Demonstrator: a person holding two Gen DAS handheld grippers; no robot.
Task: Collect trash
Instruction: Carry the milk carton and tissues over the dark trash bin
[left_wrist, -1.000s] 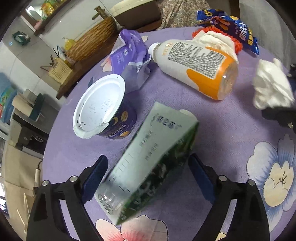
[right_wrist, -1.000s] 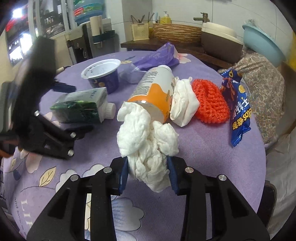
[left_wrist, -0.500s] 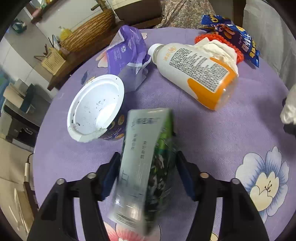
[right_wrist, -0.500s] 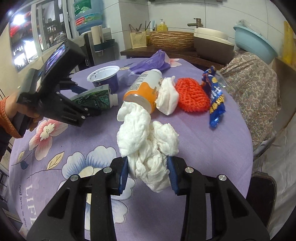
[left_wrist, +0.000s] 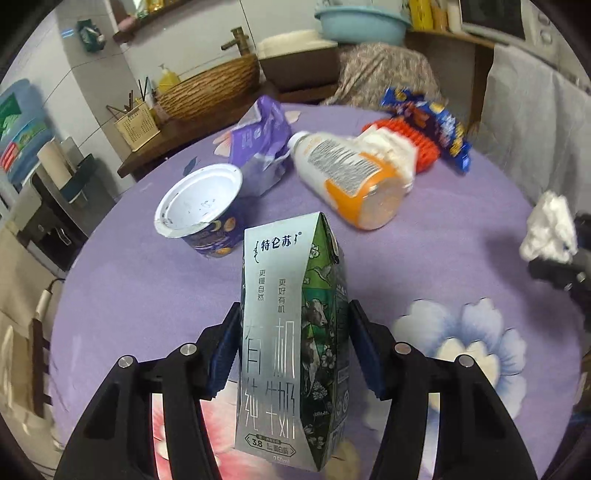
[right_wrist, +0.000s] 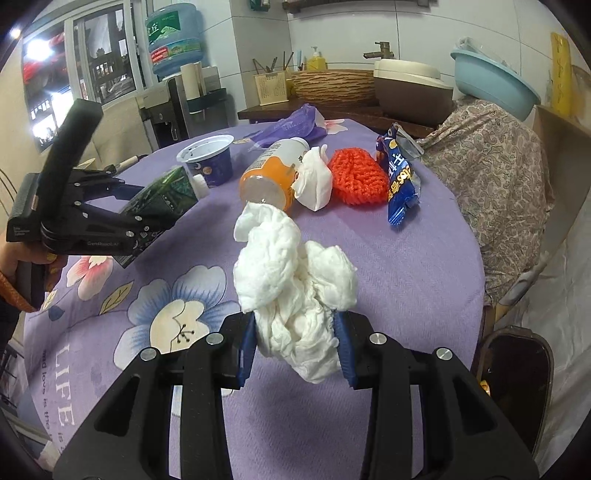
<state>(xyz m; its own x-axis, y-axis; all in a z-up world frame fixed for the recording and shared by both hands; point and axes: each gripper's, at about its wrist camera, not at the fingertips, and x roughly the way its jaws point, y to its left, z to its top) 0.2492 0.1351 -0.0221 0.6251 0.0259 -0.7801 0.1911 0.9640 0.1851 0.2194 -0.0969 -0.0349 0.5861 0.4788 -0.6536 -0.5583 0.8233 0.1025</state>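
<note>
My left gripper (left_wrist: 291, 347) is shut on a green and silver milk carton (left_wrist: 291, 332), held clear of the purple flowered tablecloth (left_wrist: 147, 280). From the right wrist view the same carton (right_wrist: 162, 199) shows tilted in the left gripper (right_wrist: 147, 221), above the table's left side. A crumpled white tissue wad (right_wrist: 291, 291) is clamped in my right gripper (right_wrist: 295, 347), and it appears at the right edge of the left wrist view as the tissue wad (left_wrist: 550, 229). Lying on the table are an empty yogurt cup (left_wrist: 199, 210), an orange and white bottle (left_wrist: 351, 177), a purple pouch (left_wrist: 262, 140), another tissue (right_wrist: 314, 177) and a blue snack wrapper (right_wrist: 400, 181).
An orange knitted pad (right_wrist: 356, 181) lies beside the wrapper. A patterned cloth covers a chair (right_wrist: 491, 177) at the table's far right. A dark bin (right_wrist: 517, 373) stands on the floor by the right edge. Behind the table a counter holds a wicker basket (right_wrist: 332, 85) and basins.
My left gripper closed on the milk carton, turned it upright in the view and lifted it off the cloth. The right gripper drew back across the table with the tissue wad still held.
</note>
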